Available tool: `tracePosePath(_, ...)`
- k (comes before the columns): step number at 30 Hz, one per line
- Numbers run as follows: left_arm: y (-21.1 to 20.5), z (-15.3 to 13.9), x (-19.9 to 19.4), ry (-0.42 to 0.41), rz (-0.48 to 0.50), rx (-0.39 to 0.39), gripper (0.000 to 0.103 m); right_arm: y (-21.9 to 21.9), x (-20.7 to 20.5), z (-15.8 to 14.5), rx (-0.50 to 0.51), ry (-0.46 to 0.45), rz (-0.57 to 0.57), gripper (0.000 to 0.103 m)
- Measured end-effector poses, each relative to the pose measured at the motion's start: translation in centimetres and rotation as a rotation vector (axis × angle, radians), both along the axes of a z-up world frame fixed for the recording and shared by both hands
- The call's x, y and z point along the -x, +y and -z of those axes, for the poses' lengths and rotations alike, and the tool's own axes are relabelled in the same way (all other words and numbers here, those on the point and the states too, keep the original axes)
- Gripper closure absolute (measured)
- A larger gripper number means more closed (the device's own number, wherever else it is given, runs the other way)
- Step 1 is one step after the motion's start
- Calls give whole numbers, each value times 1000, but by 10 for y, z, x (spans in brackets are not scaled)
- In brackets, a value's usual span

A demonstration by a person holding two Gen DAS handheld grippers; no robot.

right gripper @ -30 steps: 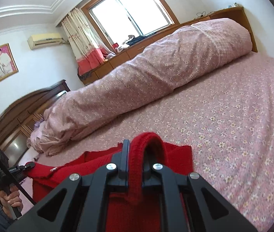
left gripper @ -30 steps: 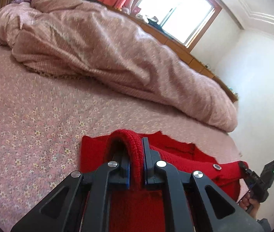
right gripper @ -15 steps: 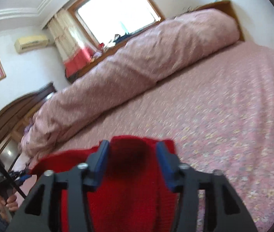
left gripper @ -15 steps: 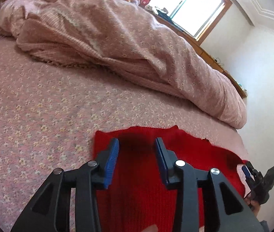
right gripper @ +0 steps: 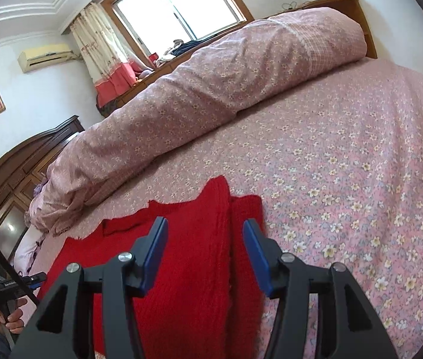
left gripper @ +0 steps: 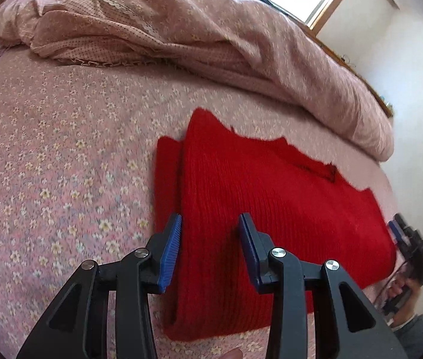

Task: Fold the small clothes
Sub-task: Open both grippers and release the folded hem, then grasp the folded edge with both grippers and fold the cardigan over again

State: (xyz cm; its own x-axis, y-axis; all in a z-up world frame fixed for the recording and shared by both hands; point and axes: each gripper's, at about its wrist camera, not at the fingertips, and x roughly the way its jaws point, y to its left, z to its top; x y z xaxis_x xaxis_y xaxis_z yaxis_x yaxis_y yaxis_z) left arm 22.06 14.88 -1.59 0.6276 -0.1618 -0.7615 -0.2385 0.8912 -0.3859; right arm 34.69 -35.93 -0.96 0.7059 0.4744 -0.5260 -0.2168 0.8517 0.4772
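1. Your red knit garment [left gripper: 271, 209] lies flat on the bed [left gripper: 62, 149], on the flowered sheet, with a folded layer on top and a narrow strip of the lower layer showing along each side edge. That offset suggests the fold landed slightly short of the edge.

2. Your left claw [left gripper: 210, 245] hangs just above the garment's left part with its jaws partly apart and nothing between the blue pads [left gripper: 171, 251]. The jaws have just been opening, so the cloth is let go here and rests on its own.

3. Your right claw [right gripper: 205, 254] stands wider apart over the garment's right edge, straddling the step between the two layers, also holding nothing. Its jaws have just been opening too.

4. Both claws sit at opposite ends of the same edge, likely because you carried that edge over together to keep the fold straight.

5. The rolled quilt [right gripper: 211, 89] lies well apart behind, so you have room for another fold.

6. Judging by its width, the garment probably needs one more fold.
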Motion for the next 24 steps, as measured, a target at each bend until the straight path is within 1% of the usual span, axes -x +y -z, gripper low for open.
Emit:
tracePosePath(2, -3, 3, 2, 15, -1, -27, 71, 2, 6, -3, 17, 2, -24, 47)
tracePosePath(7, -3, 5, 3, 15, -17, -26, 71, 10, 18, -2, 107, 25, -71, 47)
tracePosePath(8, -3, 5, 3, 13, -20, -27, 71, 11, 19, -1, 122, 36, -82, 49)
tracePosePath(9, -3, 5, 3, 14, -29, -34, 71, 12, 20, 1, 131, 42, -95, 59)
tracePosePath(10, -4, 4, 3, 14, -37, -44, 73, 14, 20, 3, 147, 49, -115, 76)
tracePosePath(11, -5, 4, 2, 11, -37, -52, 77, 17, 21, 5, 175, 50, -116, 85)
tracePosePath(12, -5, 3, 2, 8, -35, -61, 88, 20, 21, 6, 213, 45, -119, 88)
tracePosePath(13, -5, 3, 2, 11, -52, -74, 96, 23, 21, 6, 229, 41, -129, 88)
tracePosePath(15, -1, 3, 2, 1, -64, -55, 99, 25, 22, 6, 248, 32, -129, 90)
tracePosePath(17, 2, 3, 1, 3, -70, -39, 100, 27, 21, 4, 259, 23, -121, 91)
tracePosePath(19, 3, 2, 2, -3, -68, -42, 100, 27, 20, 3, 272, 17, -101, 91)
tracePosePath(24, -5, 0, -2, 5, -52, -104, 100, 31, 15, 9, 329, 31, -68, 91)
